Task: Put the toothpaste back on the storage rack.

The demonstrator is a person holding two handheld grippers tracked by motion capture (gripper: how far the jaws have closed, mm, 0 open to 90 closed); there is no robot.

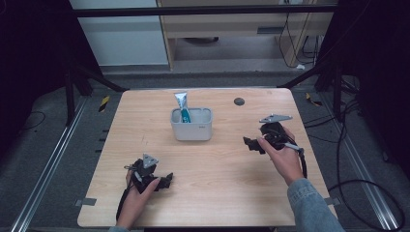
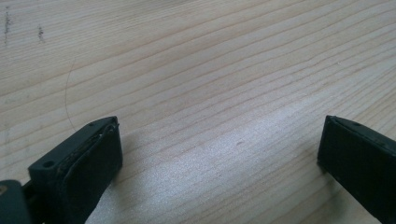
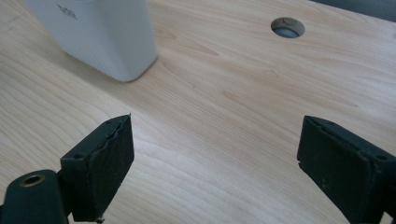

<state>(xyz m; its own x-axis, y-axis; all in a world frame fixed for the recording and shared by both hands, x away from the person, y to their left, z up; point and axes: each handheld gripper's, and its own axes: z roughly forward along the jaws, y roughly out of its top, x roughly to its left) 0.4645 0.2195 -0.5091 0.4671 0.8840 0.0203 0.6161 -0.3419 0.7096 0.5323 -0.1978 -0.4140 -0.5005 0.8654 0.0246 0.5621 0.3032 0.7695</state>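
A white rectangular holder (image 1: 191,124) stands on the wooden table (image 1: 208,169), back of centre, with a blue-and-silver tube (image 1: 183,107) upright in its left part. My left gripper (image 1: 168,180) rests near the front left of the table, open, with bare wood between its jaws (image 2: 219,154). My right gripper (image 1: 251,144) hovers right of the holder, pointing left toward it, open and empty. In the right gripper view the holder's corner (image 3: 107,37) sits ahead of the left jaw, apart from it.
A round cable hole (image 1: 239,101) (image 3: 286,27) lies in the tabletop behind the right gripper. Black frame bars and cables run around the table's edges.
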